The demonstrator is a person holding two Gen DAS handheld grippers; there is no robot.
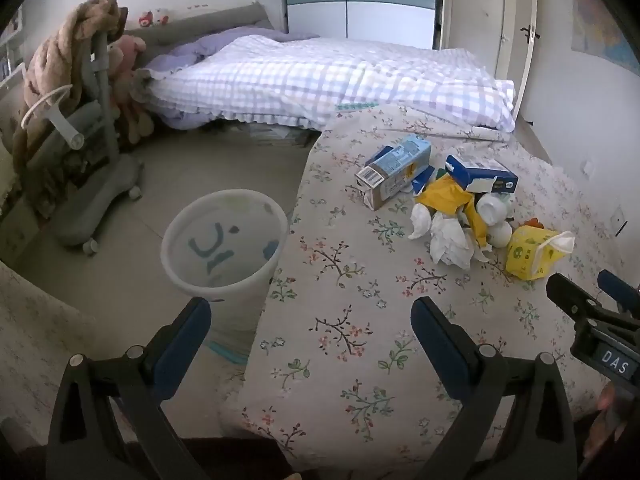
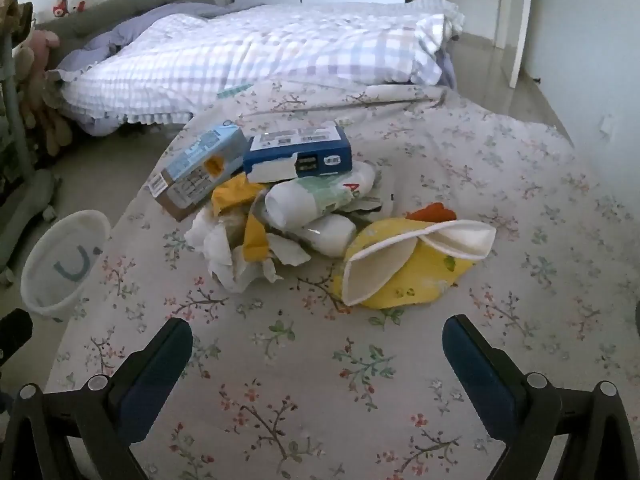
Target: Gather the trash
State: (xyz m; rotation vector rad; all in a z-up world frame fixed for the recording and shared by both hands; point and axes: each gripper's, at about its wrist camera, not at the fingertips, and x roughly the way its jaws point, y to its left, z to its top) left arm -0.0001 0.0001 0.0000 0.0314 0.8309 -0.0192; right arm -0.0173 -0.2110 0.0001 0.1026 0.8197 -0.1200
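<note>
The trash pile (image 2: 280, 216) sits on the floral bedspread (image 2: 320, 360), toward twelve o'clock from the right gripper (image 2: 318, 344) and apart from it. A light-blue carton (image 2: 196, 168) with a brown end and a barcode lies tilted at the pile's ten o'clock; a dark-blue box (image 2: 298, 152) with a torn white flap rests on top at twelve. Beneath them are two white rolled bottles or tubes (image 2: 316, 200), the upper one with a green-printed label, though the blur leaves their kind uncertain. Crumpled white tissue (image 2: 228, 256) spreads at seven o'clock, with a yellow wrapper (image 2: 254, 236) threaded through it. At four o'clock lies a yellow fabric pouch (image 2: 408, 276) with white-lined openings, an orange bit just behind it.

A white waste bin (image 1: 224, 240) with a blue frowning face printed on it stands on the floor just beside the bed edge, at eleven o'clock from the left gripper (image 1: 310, 320).

Both grippers have their blue-padded fingers spread wide with nothing between them, tilted down over the bedspread.
</note>
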